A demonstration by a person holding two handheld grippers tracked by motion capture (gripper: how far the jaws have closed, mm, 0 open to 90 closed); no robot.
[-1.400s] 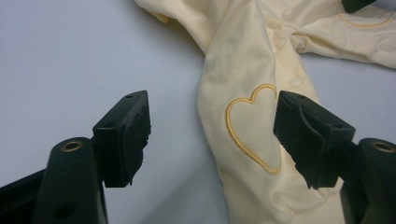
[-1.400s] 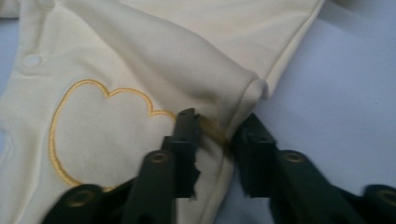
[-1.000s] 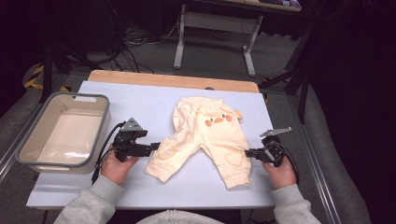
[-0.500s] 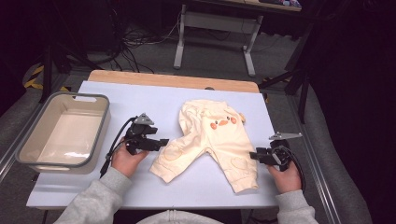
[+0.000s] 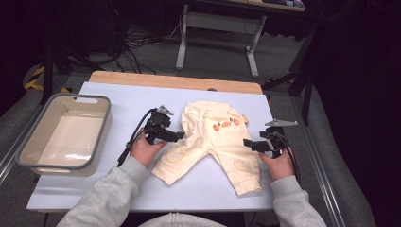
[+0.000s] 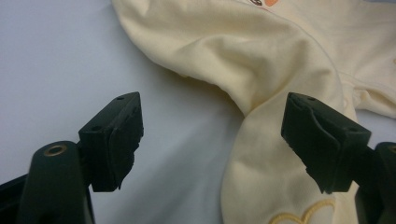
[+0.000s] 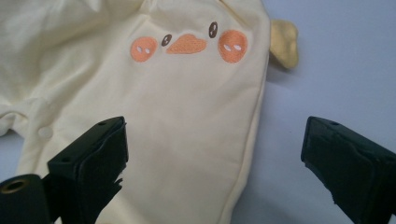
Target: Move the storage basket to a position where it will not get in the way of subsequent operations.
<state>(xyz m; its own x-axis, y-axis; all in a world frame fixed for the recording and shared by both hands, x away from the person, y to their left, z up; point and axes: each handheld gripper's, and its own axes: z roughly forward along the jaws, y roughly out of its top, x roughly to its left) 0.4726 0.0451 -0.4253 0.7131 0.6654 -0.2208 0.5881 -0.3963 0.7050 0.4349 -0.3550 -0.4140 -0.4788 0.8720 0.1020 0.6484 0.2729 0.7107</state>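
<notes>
Pants (image 5: 215,142) lay flat mid-surface (image 5: 118,101); left gripper (image 5: 178,135) open at the left leg, right gripper (image 5: 247,143) just opened, nothing pinched; best to grip both side seams evenly before folding.

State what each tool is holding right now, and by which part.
Nothing is held. The left tool stands open beside one leg of the baby trousers; the right tool, whose jaws have just opened, stands open at their side edge.

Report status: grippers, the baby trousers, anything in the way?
Left gripper open at the trousers' edge, holding nothing. Right gripper open, its fingers just spread, nothing between them. Trousers spread flat on the table, duck face up. Nothing in the way; bin far left.
</notes>
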